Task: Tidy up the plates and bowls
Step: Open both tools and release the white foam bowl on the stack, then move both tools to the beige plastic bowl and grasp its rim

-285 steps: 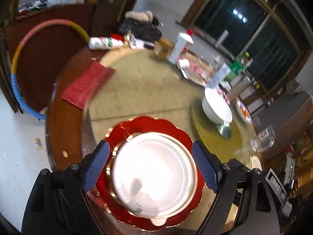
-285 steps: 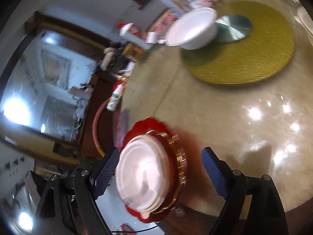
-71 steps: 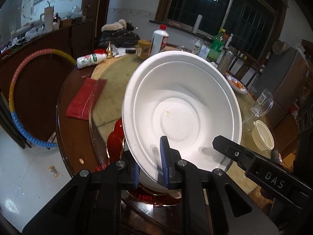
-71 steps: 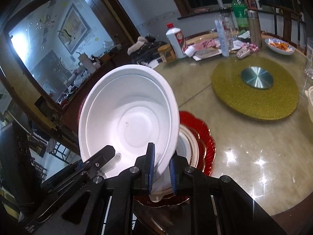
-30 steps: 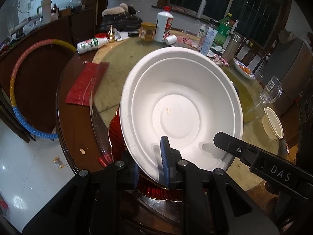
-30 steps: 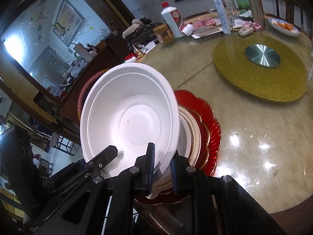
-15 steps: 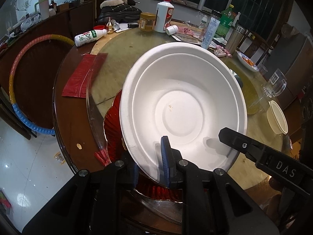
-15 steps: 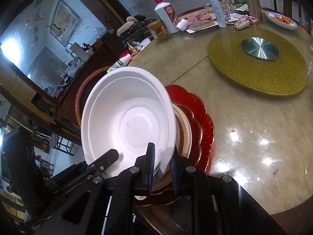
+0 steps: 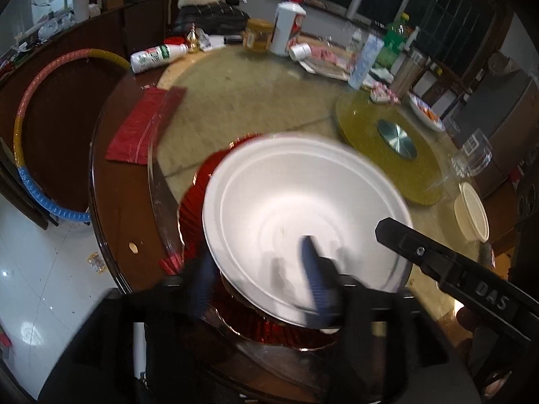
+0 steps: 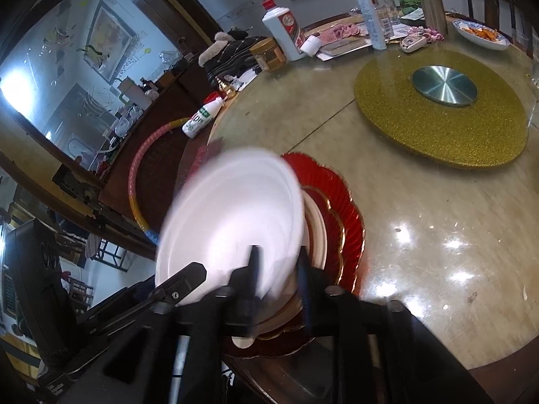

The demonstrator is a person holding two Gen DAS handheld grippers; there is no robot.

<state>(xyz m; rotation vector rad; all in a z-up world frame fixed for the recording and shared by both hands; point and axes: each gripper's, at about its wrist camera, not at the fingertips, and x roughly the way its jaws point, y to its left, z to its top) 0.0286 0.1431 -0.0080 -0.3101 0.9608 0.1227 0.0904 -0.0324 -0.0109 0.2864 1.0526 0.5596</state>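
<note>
A large white bowl (image 9: 296, 212) (image 10: 232, 219), blurred with motion, sits over a stack of plates: a red scalloped plate (image 9: 195, 208) (image 10: 350, 222) with smaller gold-rimmed plates (image 10: 318, 232) on it, near the table's front edge. In the left wrist view my left gripper (image 9: 257, 276) straddles the bowl's near rim, jaws opening, one blue pad inside the bowl and one outside, neither pressing. In the right wrist view my right gripper (image 10: 278, 274) straddles the opposite rim the same way, jaws also opening. Each view shows the other gripper's black finger (image 9: 438, 259) (image 10: 175, 289).
A gold round mat with a steel disc (image 9: 390, 144) (image 10: 441, 107) lies beyond the plates. A red packet (image 9: 141, 128), bottles and jars (image 9: 286, 27), a glass (image 9: 471, 155) and a small cream bowl (image 9: 471, 215) stand around. A hoop (image 9: 23, 134) leans beside the table.
Both grippers' jaws have parted from the bowl's rim. The bowl has dropped lower onto the plate stack and now shows blurred.
</note>
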